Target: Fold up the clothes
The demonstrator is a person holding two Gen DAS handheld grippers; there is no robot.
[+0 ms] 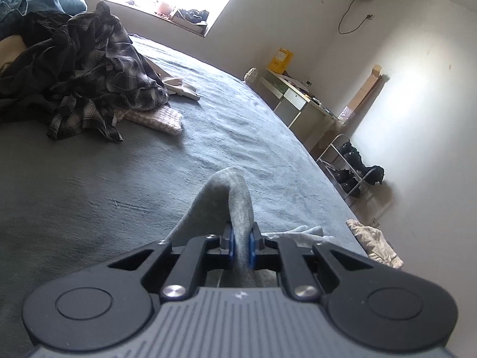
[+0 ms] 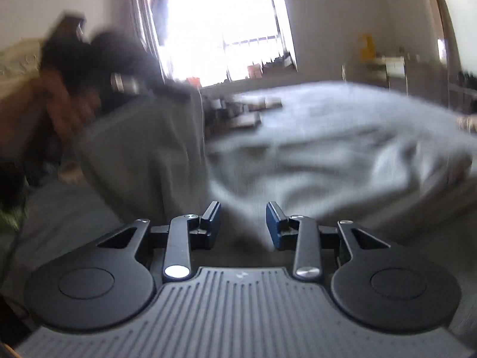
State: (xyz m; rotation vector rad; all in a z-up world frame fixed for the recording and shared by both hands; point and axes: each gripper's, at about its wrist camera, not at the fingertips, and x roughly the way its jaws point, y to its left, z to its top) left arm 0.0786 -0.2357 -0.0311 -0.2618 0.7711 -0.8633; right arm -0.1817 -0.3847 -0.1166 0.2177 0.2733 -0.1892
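Mid-fold: left gripper [image 1: 241, 246] clenched on grey garment [image 1: 235, 197]; right gripper [image 2: 243, 226] released, empty, garment just ahead. Next move probably requires regrasping a free edge.

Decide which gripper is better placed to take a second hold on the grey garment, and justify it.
Right: probably. The right gripper is open and empty beside the grey garment; the left gripper is shut on it.

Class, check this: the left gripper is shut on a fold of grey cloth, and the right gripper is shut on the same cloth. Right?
Not quite. The left gripper is shut on the grey cloth, but the right wrist view shows the right gripper open, nothing between its pads.
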